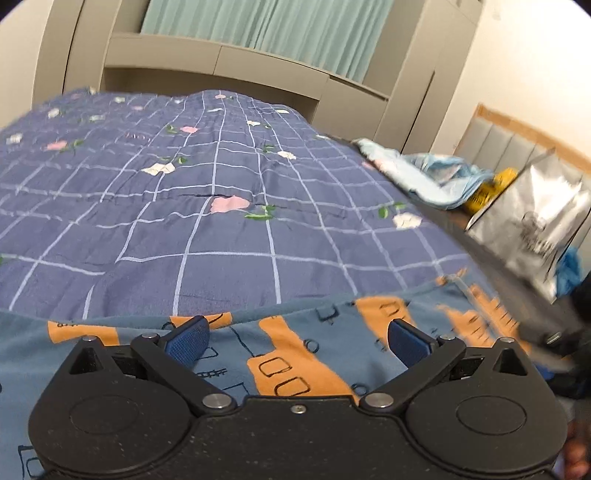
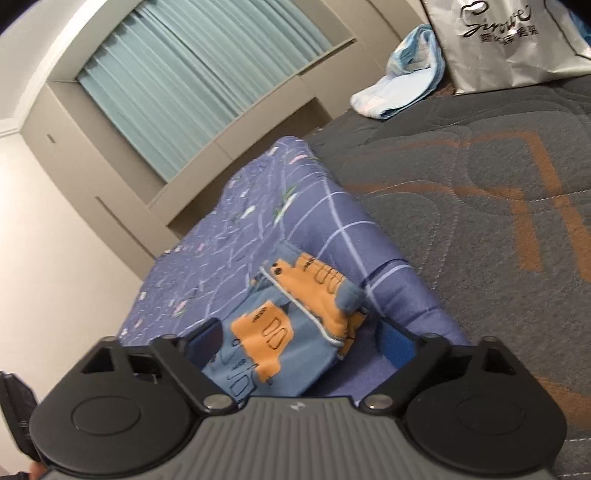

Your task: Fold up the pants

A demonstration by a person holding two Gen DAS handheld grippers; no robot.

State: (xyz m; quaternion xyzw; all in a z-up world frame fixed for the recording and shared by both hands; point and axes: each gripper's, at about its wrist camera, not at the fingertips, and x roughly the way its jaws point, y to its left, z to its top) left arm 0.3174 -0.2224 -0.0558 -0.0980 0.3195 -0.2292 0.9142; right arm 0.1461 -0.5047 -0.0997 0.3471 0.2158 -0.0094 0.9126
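The pants (image 1: 332, 369) are blue with orange block prints and lie flat across the near part of a purple checked quilt (image 1: 221, 221). My left gripper (image 1: 299, 341) hovers over them, open, its blue pads (image 1: 188, 339) wide apart and nothing pinched. In the right wrist view one end of the pants (image 2: 295, 325) shows, with a white-edged hem and a bunched corner. It sits between the fingers of my right gripper (image 2: 301, 343). That gripper is open, and a gap shows between the cloth and the right pad (image 2: 397, 345).
The quilt (image 2: 236, 258) lies on a grey quilted mattress (image 2: 480, 184). A silver shopping bag (image 2: 498, 44) and a crumpled light blue cloth (image 2: 402, 85) sit at the far right. Beige cabinets and a green curtain (image 1: 258, 22) stand beyond the bed.
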